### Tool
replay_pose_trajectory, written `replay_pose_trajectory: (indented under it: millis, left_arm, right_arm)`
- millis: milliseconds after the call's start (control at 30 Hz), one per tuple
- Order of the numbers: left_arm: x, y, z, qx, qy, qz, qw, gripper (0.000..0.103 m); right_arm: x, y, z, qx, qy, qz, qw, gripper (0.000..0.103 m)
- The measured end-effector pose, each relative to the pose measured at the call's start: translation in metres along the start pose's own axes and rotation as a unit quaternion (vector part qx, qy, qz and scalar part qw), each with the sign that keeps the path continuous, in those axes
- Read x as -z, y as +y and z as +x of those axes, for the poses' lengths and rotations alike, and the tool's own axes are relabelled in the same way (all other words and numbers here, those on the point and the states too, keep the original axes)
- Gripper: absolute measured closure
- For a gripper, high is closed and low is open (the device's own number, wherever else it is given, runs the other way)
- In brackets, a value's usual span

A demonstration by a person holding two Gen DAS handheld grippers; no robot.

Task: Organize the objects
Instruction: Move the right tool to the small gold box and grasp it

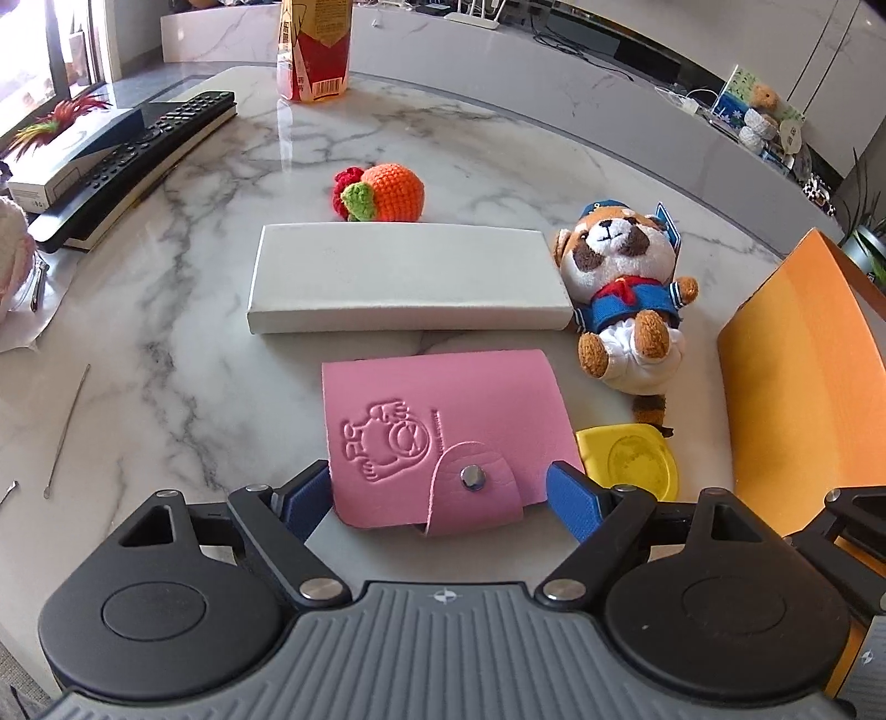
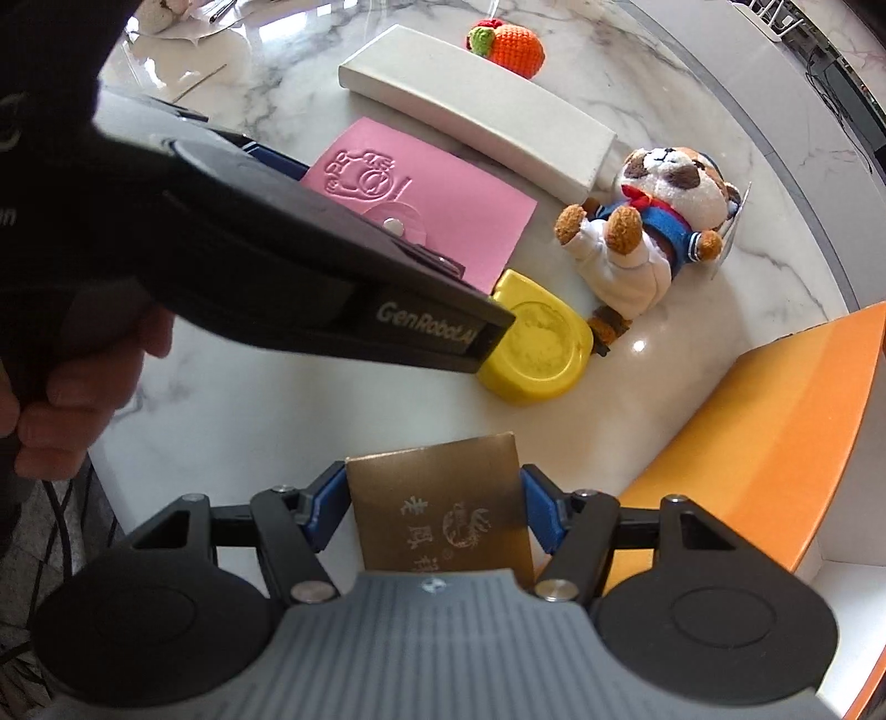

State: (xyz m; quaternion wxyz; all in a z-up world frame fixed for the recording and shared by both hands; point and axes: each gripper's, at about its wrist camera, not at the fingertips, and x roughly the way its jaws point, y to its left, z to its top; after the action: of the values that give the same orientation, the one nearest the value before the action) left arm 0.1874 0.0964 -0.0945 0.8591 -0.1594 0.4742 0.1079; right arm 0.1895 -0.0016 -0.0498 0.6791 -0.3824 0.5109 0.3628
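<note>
Here we see our left gripper point(image 1: 440, 490) spread wide astride the pink card holder point(image 1: 448, 437), pads just beside its edges. Our right gripper point(image 2: 434, 507) pinches a bronze card point(image 2: 443, 509) over the marble table point(image 1: 183, 343). Only the right view shows the card; only the left shows the remote point(image 1: 138, 160) and bottle point(image 1: 314, 50).

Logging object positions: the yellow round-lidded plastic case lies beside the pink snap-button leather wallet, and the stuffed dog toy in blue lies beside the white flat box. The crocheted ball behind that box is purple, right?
No: the crocheted ball is orange, as the left wrist view shows. The rest is right.
</note>
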Motion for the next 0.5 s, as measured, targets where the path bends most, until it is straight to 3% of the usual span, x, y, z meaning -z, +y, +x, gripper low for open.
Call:
replay_pose_trajectory:
  millis: [67, 333, 500]
  left_arm:
    - [0.002, -0.001, -0.004, -0.008, -0.012, 0.007, 0.9999, 0.024]
    - [0.002, -0.002, -0.008, 0.0, -0.007, 0.026, 0.9996, 0.027]
    - [0.007, 0.005, -0.012, 0.015, 0.005, 0.036, 0.9992, 0.027]
  right_arm:
    - [-0.001, -0.001, -0.001, -0.001, 0.0, -0.002, 1.0, 0.035]
    - [-0.006, -0.008, -0.006, -0.014, -0.002, 0.005, 1.0, 0.031]
    - [-0.005, -0.015, -0.013, -0.009, -0.006, 0.031, 0.999, 0.036]
